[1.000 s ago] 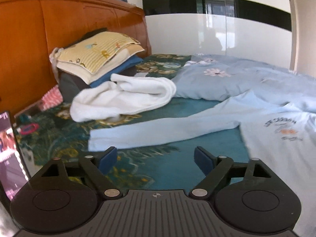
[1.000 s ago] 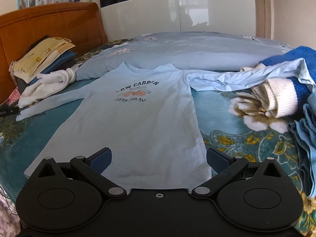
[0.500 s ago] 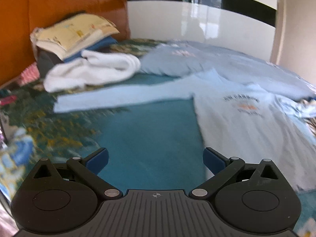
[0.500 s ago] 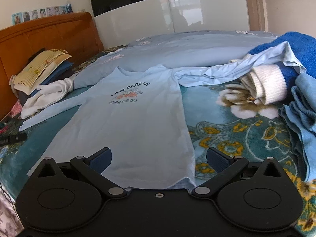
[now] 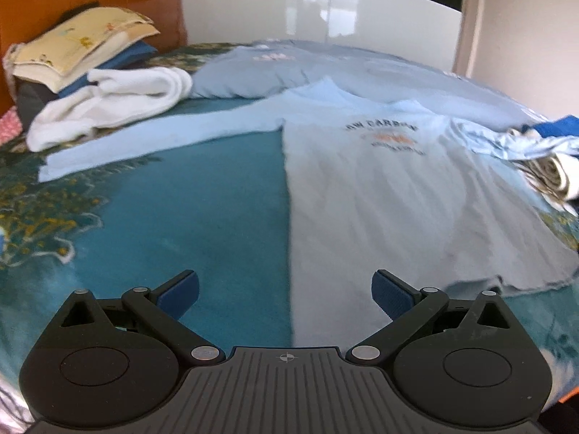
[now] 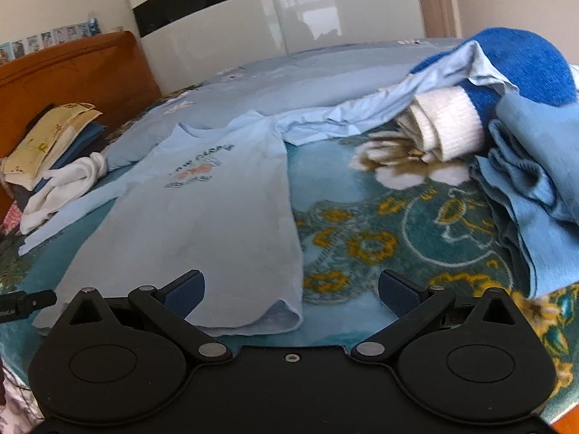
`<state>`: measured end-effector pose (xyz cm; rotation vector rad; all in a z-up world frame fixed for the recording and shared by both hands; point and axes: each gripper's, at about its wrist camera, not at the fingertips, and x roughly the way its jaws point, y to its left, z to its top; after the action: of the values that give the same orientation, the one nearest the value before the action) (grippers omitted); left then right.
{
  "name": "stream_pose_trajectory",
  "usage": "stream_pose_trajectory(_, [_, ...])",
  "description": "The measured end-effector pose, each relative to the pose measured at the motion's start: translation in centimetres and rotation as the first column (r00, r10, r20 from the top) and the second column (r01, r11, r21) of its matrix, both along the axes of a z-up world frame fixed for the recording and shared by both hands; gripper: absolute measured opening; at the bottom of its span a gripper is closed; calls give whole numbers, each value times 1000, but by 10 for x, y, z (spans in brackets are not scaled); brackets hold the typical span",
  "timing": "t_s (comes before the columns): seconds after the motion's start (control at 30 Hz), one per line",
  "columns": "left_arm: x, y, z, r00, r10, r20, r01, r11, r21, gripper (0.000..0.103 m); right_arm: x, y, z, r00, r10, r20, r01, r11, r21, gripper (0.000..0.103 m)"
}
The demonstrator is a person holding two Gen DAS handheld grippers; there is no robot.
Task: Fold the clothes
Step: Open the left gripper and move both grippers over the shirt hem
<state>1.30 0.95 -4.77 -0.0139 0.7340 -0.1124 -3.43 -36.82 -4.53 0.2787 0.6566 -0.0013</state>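
Note:
A light blue long-sleeved shirt [image 5: 380, 188] with a chest print lies flat, front up, on the teal bed cover; it also shows in the right wrist view [image 6: 202, 209]. Its left sleeve [image 5: 152, 133] stretches out toward the headboard. Its right sleeve [image 6: 362, 115] runs up onto a pile of clothes. My left gripper [image 5: 286, 289] is open and empty, over the shirt's left bottom edge. My right gripper [image 6: 291, 289] is open and empty, over the shirt's right bottom corner [image 6: 286, 314].
A white garment [image 5: 108, 105] and a stack of folded clothes [image 5: 72, 50] lie by the wooden headboard [image 6: 72, 72]. A pale blue quilt [image 5: 325, 68] lies behind the shirt. A pile with blue and white clothes [image 6: 506, 115] sits at the right.
My left gripper has swung right, from the left sleeve to the shirt's bottom left edge. My right gripper has shifted right, from the hem's middle to its right corner.

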Motion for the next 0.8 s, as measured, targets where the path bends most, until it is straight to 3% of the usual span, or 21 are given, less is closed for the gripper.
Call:
stream_pose_trajectory(0.3, [-3, -11, -5, 1000, -15, -19, 15, 1000, -8, 92, 6, 0, -11, 999, -20, -34, 22, 999, 42, 89])
stream_pose_trajectory(0.43, [-6, -12, -5, 1000, -19, -16, 19, 1000, -18, 87, 7, 4, -12, 999, -10, -32, 12, 998, 62, 71])
stream_pose_trajectory(0.6, [-13, -3, -3, 999, -37, 3, 37, 996, -86, 88, 6, 6, -13, 1000, 12, -25, -9, 995, 97, 61])
stream_pose_trajectory(0.7, [-20, 5, -3, 999, -46, 15, 47, 993, -111, 88, 3, 2, -12, 1000, 17, -17, -15, 991, 129, 62])
stream_pose_trajectory(0.8, [-28, 10, -2, 998, -58, 19, 60, 994, -89, 91, -2, -1, -9, 999, 31, -16, -28, 992, 123, 62])
